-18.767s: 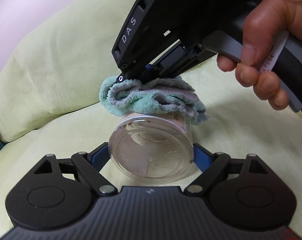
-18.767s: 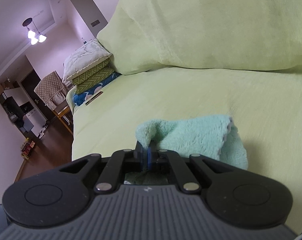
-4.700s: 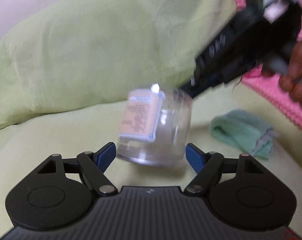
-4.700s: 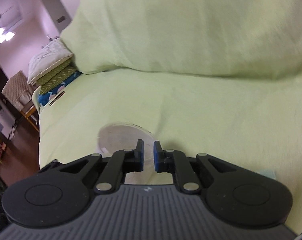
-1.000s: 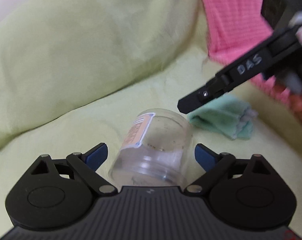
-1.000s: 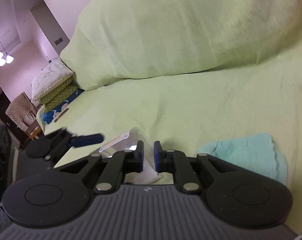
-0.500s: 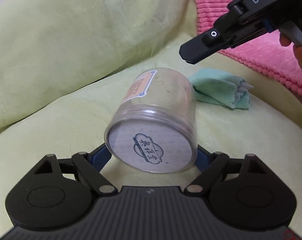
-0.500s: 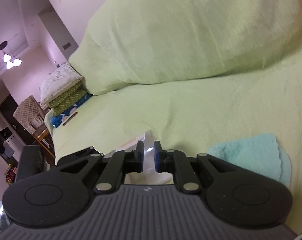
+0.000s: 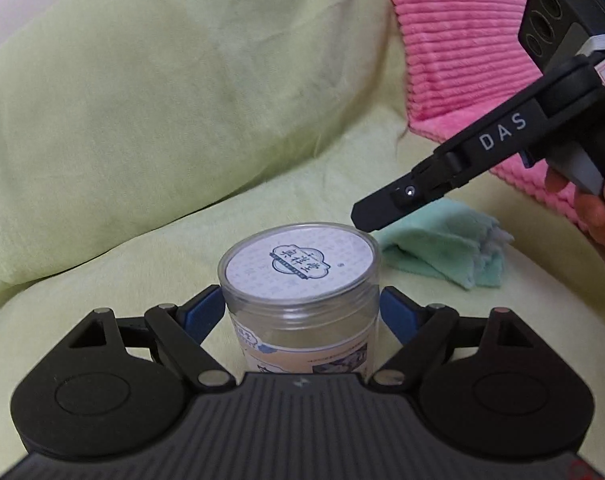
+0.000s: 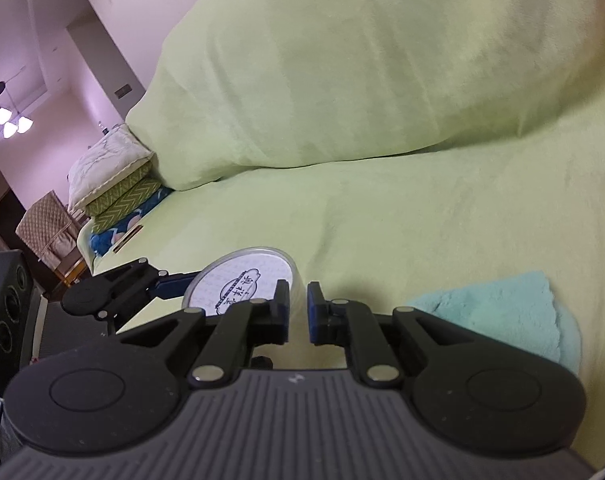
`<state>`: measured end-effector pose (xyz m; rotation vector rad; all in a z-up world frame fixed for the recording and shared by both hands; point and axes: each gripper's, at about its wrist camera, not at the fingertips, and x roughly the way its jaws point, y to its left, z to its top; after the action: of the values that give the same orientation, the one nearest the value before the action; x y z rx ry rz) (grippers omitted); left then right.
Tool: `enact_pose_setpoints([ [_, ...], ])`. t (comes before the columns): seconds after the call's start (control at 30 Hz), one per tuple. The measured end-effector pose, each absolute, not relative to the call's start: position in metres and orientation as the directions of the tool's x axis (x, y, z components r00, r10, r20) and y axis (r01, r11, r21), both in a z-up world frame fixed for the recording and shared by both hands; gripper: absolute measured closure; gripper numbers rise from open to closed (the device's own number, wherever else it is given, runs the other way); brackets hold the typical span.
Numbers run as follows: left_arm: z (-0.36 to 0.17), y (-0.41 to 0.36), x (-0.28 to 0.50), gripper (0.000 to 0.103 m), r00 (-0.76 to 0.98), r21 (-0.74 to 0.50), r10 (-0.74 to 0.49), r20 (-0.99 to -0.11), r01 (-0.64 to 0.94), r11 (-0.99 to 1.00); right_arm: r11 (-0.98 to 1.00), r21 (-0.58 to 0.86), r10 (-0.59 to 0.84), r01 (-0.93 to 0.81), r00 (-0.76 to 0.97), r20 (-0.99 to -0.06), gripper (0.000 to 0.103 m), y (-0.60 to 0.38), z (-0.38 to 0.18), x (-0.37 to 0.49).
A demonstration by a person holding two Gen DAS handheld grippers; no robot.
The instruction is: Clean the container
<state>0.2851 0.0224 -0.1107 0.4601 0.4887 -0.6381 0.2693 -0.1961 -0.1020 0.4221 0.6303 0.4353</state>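
Nearest: left gripper (image 9: 301, 312), jaws clamped on the container (image 9: 300, 292), upright w/ lid on, over the green sofa (image 9: 182, 120). Looks light, empty, clear plastic: stiff but slick, prob crushable; take it mid-wall below the lid. Right gripper (image 10: 298, 310) just behind, jaws closing on nothing. Cloth (image 9: 442, 252) beyond.

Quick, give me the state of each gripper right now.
Left gripper: shut on the upright container.
Right gripper: jaws closing, narrow gap, nothing between them.
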Motion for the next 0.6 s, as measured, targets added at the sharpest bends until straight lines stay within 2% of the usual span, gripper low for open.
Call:
enact_pose_setpoints([
  [0.13,-0.117,0.024,0.275,0.016,0.717,0.245,-0.427,-0.551,0.628,0.738,0.851,0.464,0.475,-0.245,0.735,-0.483,0.093,-0.205,-0.095,0.267],
  [0.33,-0.119,0.041,0.266,0.014,0.735,0.205,-0.405,-0.544,0.584,0.786,0.924,0.363,0.333,-0.118,0.716,-0.614,0.093,-0.232,-0.098,0.253],
  [0.4,-0.115,0.041,0.261,0.012,0.745,0.195,-0.395,-0.538,0.566,0.801,0.947,0.301,0.289,-0.112,0.706,-0.647,0.09,-0.229,-0.101,0.243],
  [0.47,-0.112,0.04,0.256,0.012,0.755,0.183,-0.38,-0.535,0.543,0.82,0.962,0.248,0.257,-0.116,0.695,-0.671,0.083,-0.224,-0.104,0.233],
  [0.6,-0.103,0.043,0.241,0.008,0.775,0.135,-0.324,-0.543,0.461,0.877,0.976,0.173,0.216,-0.132,0.691,-0.69,0.083,-0.208,-0.103,0.217],
])
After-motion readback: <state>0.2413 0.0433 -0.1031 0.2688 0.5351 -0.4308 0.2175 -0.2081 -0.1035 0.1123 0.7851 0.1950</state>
